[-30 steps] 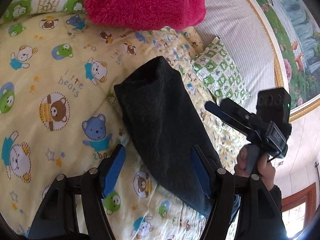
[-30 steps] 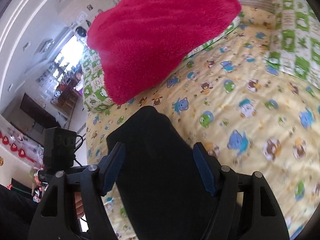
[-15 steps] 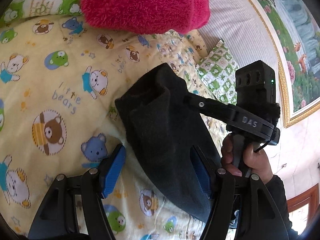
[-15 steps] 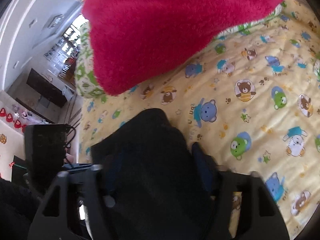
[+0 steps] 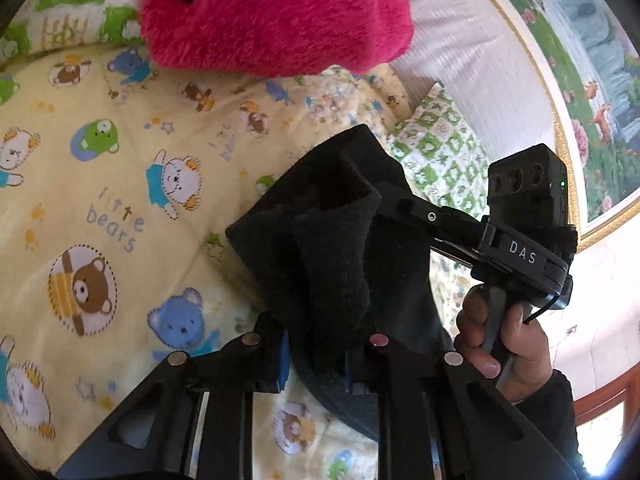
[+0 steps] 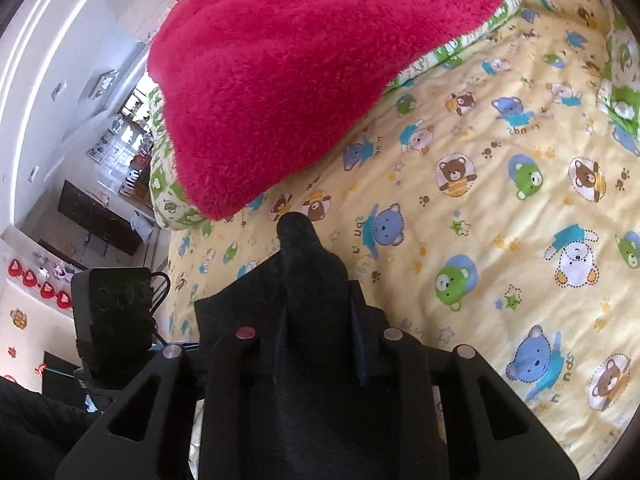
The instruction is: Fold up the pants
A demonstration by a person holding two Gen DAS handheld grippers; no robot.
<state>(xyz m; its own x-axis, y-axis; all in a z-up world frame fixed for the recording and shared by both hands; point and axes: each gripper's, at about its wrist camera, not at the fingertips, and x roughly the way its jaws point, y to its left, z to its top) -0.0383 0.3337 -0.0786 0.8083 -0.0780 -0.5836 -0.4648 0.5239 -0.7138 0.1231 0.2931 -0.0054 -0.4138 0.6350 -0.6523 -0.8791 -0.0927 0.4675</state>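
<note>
Fingers of both grippers are clamped on the black pants, bunching the dark cloth over the bed.

The left gripper pinches a thick fold of the fabric between its blue-padded fingers, and the cloth stands up in a rumpled ridge in front of it. The right gripper squeezes another gathered fold, which rises in a narrow peak past its fingers; in the left wrist view its arm reaches into the pants from the right, held by the person's right hand. The pants lie on the yellow bear-print bedsheet, near a fluffy pink blanket and a green checked pillow.
</note>
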